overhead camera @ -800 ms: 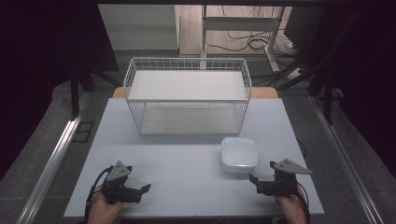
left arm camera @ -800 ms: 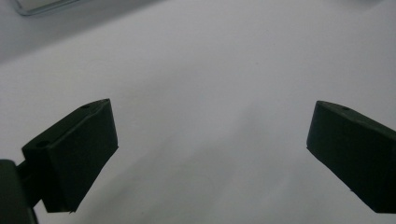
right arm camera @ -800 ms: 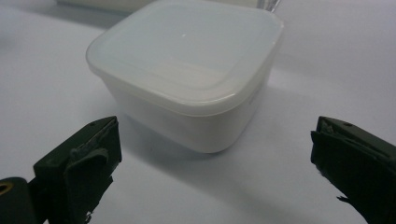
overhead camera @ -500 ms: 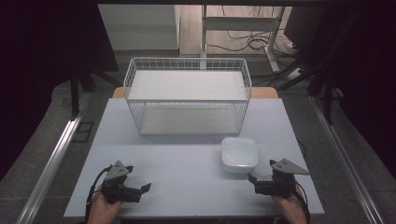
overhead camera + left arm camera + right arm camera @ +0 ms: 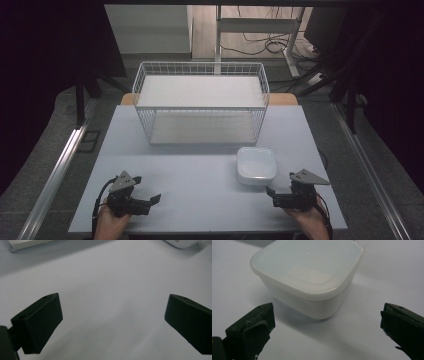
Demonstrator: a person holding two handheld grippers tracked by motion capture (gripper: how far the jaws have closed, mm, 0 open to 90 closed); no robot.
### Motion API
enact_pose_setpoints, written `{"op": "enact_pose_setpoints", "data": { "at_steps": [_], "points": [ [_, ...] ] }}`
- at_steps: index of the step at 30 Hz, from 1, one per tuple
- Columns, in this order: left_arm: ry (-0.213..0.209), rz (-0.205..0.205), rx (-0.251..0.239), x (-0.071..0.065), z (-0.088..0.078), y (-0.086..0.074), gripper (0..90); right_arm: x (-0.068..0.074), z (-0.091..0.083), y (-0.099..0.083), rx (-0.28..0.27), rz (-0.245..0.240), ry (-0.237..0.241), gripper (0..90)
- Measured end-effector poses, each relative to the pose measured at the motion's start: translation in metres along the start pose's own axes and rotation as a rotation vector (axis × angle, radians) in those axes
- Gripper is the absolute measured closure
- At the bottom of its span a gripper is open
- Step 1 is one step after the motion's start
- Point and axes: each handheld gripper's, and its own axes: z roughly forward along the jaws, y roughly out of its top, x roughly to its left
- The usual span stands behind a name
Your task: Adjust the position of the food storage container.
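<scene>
The lidded white tub (image 5: 256, 165) sits on the table (image 5: 200, 170), near its right front, just before the wire basket (image 5: 201, 100). The right gripper (image 5: 327, 327) faces it, jaws spread, empty. The left gripper (image 5: 112, 320) is likewise spread, well apart.

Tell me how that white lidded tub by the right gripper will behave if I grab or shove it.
The tub looks like thin translucent plastic, so its walls may flex under a squeeze. Nothing dark shows through the lid, so it is probably light and would slide on the smooth table rather than tip, being low and wide. Its glossy sides could slip between the jaws.
</scene>
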Motion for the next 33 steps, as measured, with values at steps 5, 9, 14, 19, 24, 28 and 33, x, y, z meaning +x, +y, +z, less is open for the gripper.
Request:
{"op": "enact_pose_setpoints", "data": {
  "at_steps": [5,9,14,19,24,28,33],
  "points": [
    [-0.008,-0.001,0.004,-0.001,0.002,0.000,1.2,-0.006,-0.004,0.003,0.003,0.021,-0.020,1.5],
    [-0.010,-0.003,0.004,-0.002,0.003,0.000,1.2,-0.013,-0.008,0.006,-0.007,0.090,-0.024,9.7],
    [-0.012,-0.009,0.001,-0.001,0.003,0.000,1.2,-0.016,-0.011,0.012,-0.013,0.099,-0.060,25.8],
    [-0.016,-0.008,0.004,-0.001,0.003,0.000,1.2,-0.025,-0.010,0.019,0.006,0.087,-0.086,47.2],
    [-0.018,-0.007,0.006,-0.002,0.005,0.001,1.2,-0.033,0.000,0.025,0.030,0.096,-0.058,71.2],
    [-0.022,-0.010,0.010,-0.003,0.005,0.001,1.4,-0.038,0.008,0.032,0.047,0.087,-0.091,86.9],
    [-0.037,-0.009,0.018,-0.005,0.007,0.002,1.9,-0.049,0.022,0.043,0.041,0.118,-0.094,89.0]
  ]
}}
